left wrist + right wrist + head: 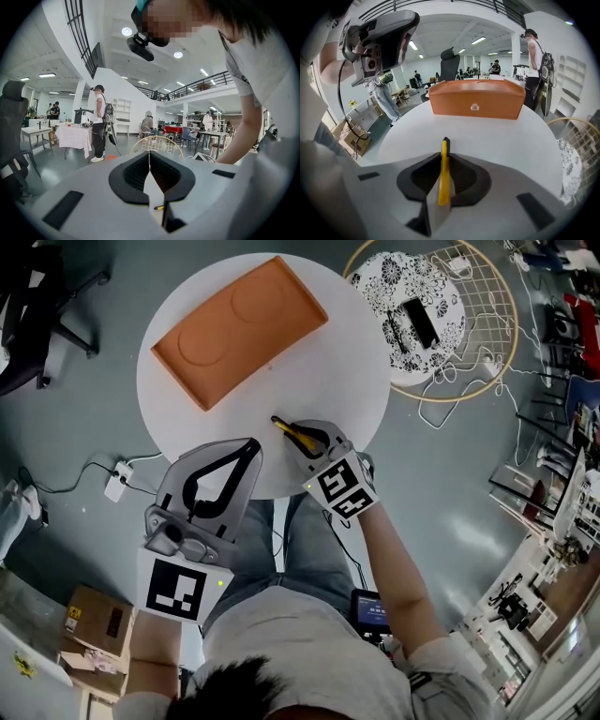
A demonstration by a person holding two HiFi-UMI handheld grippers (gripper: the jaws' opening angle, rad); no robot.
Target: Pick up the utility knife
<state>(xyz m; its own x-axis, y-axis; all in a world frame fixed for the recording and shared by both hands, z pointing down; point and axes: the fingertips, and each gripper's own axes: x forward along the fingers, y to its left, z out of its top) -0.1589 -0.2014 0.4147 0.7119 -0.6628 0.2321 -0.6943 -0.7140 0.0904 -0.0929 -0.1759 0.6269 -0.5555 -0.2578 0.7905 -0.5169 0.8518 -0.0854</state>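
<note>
Utility knife (443,180) sits clamped lengthwise in the right gripper (444,158), black tip pointing ahead over the round table (511,136); left gripper (149,157), jaws together and empty, hangs alongside.

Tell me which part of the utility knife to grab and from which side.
Take the utility knife by its yellow body around mid-length, jaws on its two flat sides, coming in from the rear end. It is long and thin, so those faces probably give the best hold, with the dark tip pointing away. The right gripper is shut on it this way.
</note>
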